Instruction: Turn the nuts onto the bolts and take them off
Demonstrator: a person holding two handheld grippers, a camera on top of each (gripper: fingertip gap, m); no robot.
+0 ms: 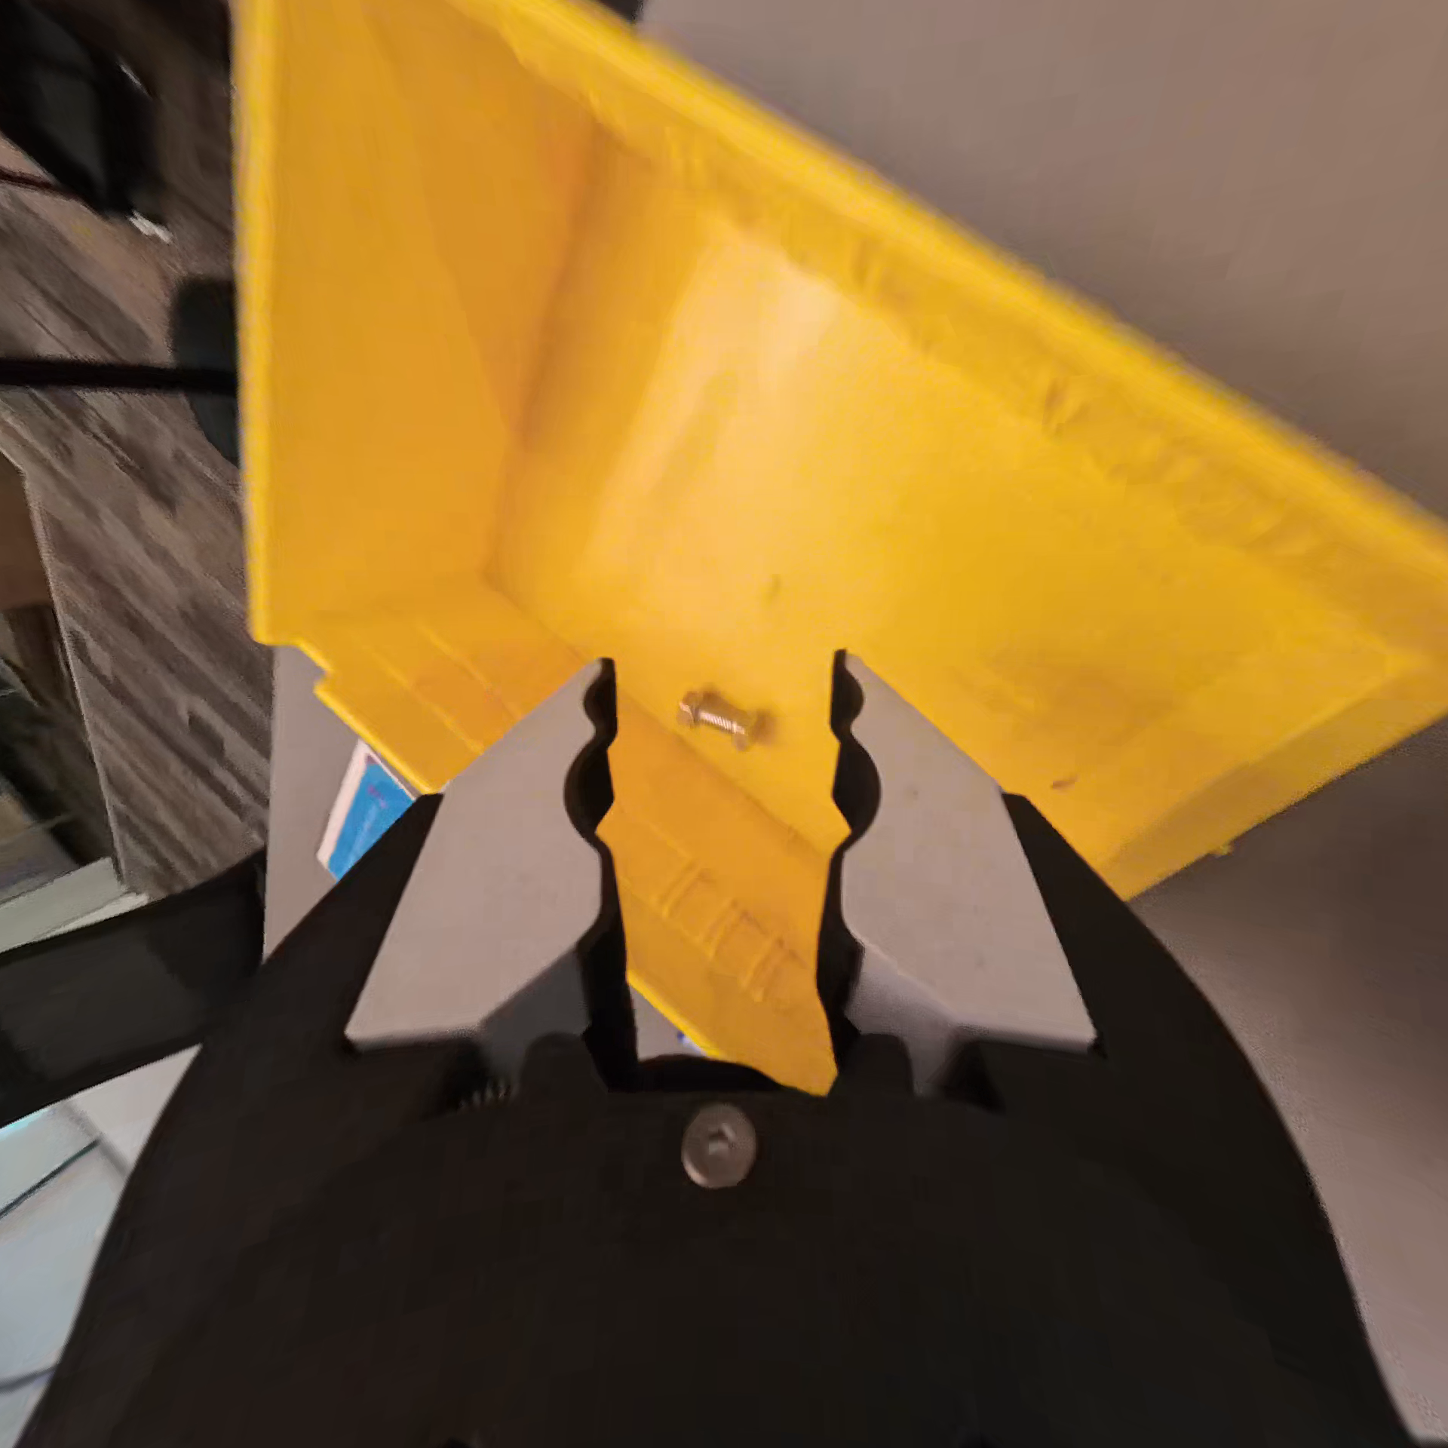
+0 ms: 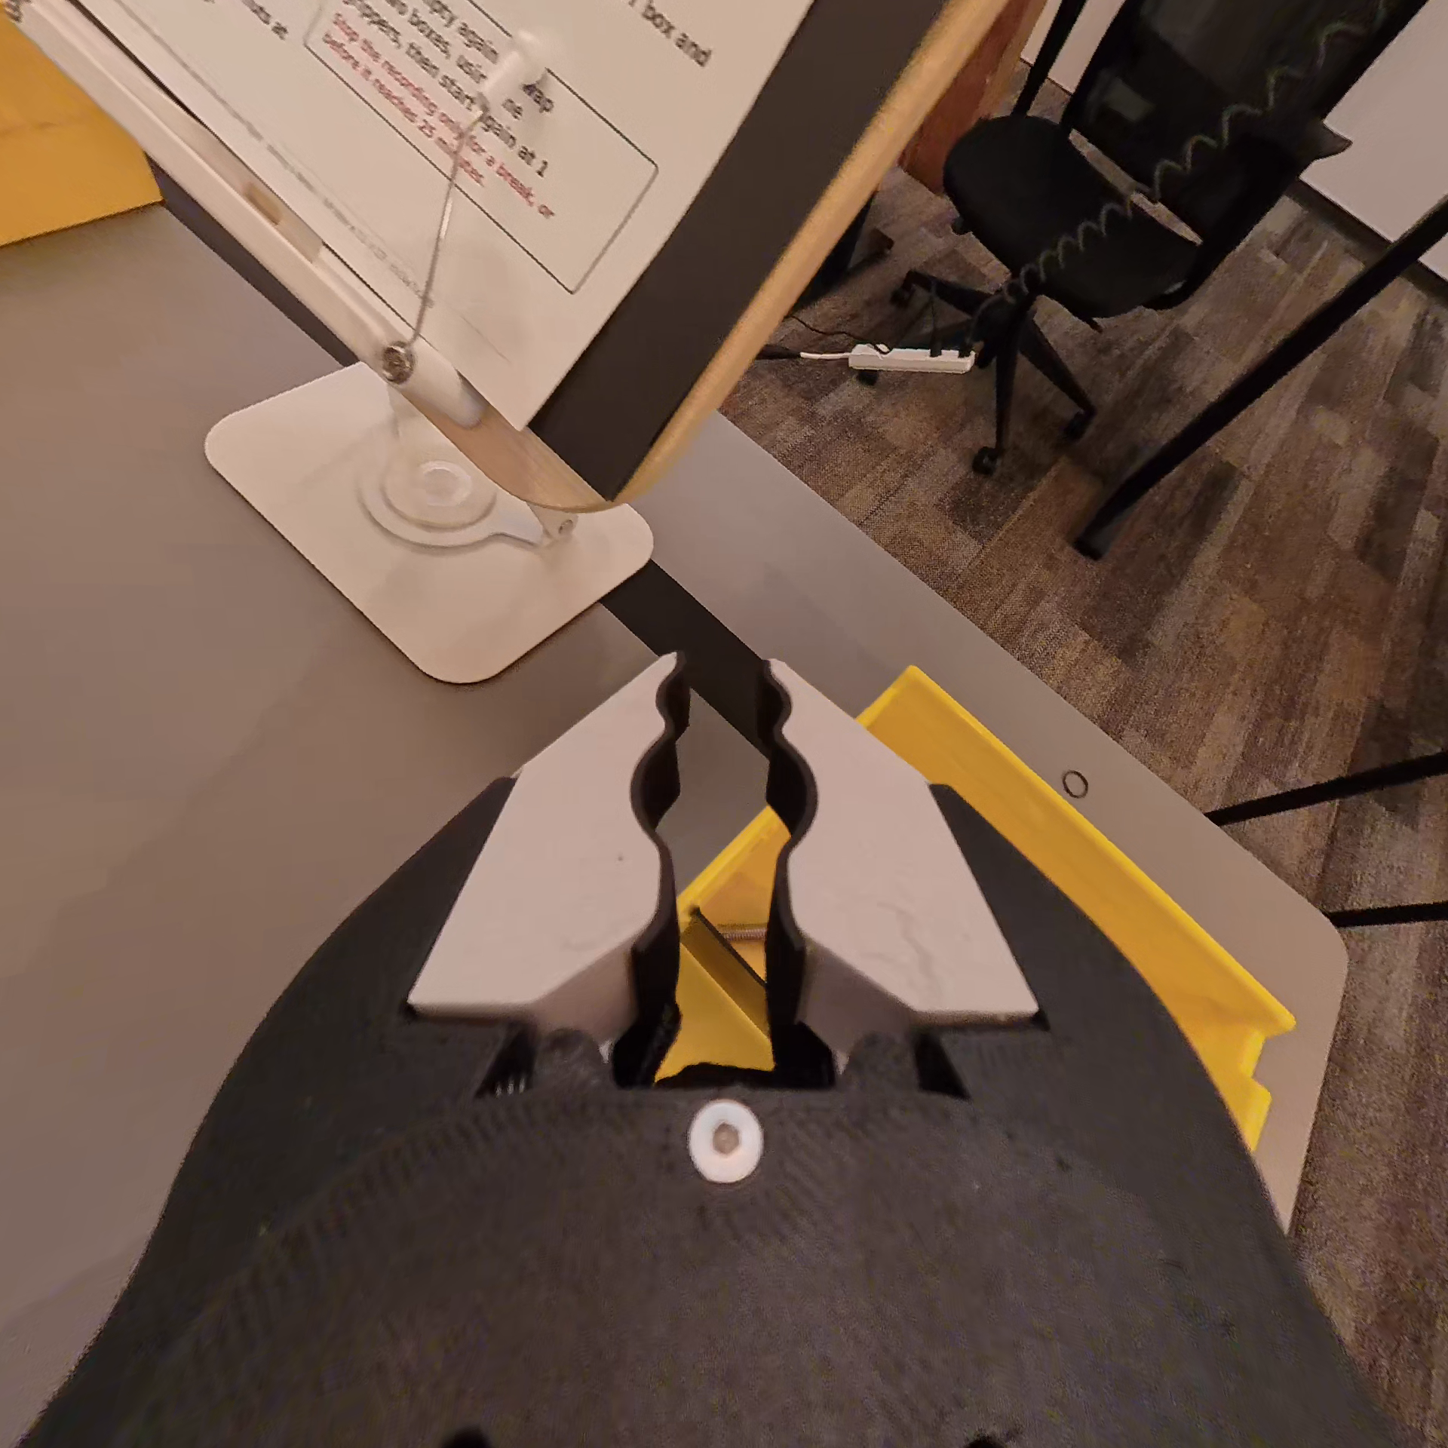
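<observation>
Hovering over a yellow plastic bin (image 1: 783,439), the left gripper (image 1: 725,666) has its jaws spread with nothing between them. Just beyond the jaw tips, centred in the gap, lies a small brass-coloured bolt (image 1: 721,718) on its side on the bin's sloped front lip, with what looks like a nut at one end; blur keeps me from telling how far it is threaded on. The right gripper (image 2: 722,666) also has its jaws parted and empty, above a second yellow bin (image 2: 1042,846) at the corner of the grey counter (image 2: 157,705); a thin threaded piece shows deep between the jaws, too hidden to identify.

The risk, as I judge it, is the bolt's size and seat. It is tiny, round and hard, resting on smooth sloped plastic, so a jaw touching it off-centre could roll or flick it away. The scalloped black inner jaw faces may cradle it crookedly and let it twist.

Beyond the right jaws stands a white document holder (image 2: 431,541) carrying a printed sheet, with a flat rounded base.
</observation>
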